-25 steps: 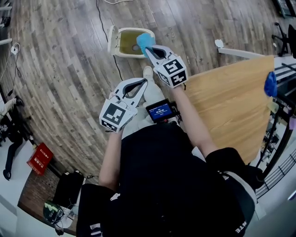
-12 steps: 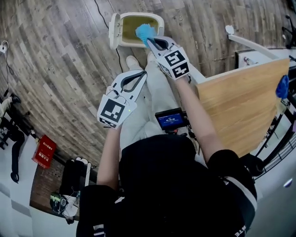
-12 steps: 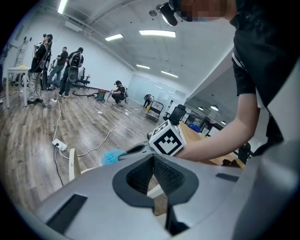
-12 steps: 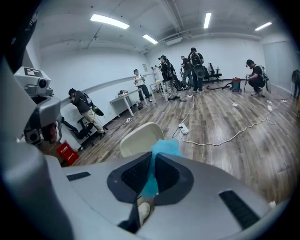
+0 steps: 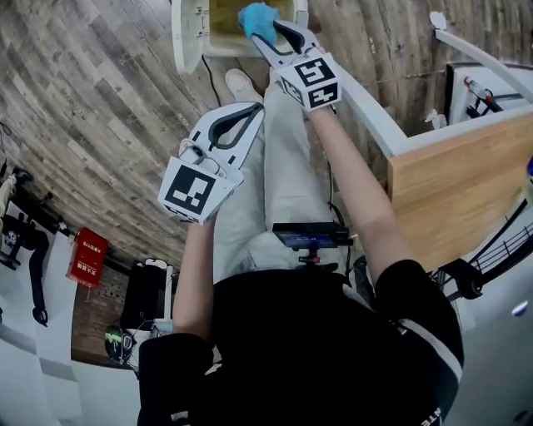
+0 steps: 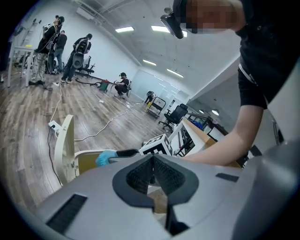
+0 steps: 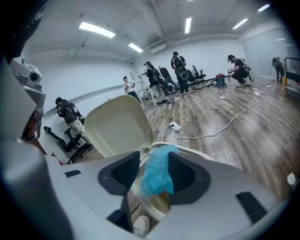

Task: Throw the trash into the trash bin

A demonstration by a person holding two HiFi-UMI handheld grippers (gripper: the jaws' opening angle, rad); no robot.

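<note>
The trash, a crumpled blue lump, sat between the jaws of the right gripper, directly over the open bin at the far edge of the head view. Those jaws were opening with the trash between them. The right gripper view showed a clear gap on the trash's left side, while its right side hung close against the other pad, so it looked freed or nearly so. I judged this to be the release step, the last of the task. The next move called for holding the gripper over the bin's mouth with the jaws wide until the trash dropped clear. If it clung to the pad, a small shake would be needed before lifting away. The left gripper hung nearer and to the left, above the person's leg, its jaws pressed together on nothing. The right gripper view alone showed the bin's lid raised behind the trash, the yellowish inside below it, and a shoe at the bin's near foot. The head view cut most of the bin off at its far edge, but it alone showed the wooden table to the right. The left gripper view gave the side-on look, with the trash at the right gripper's tip, above the bin's rim.
</note>
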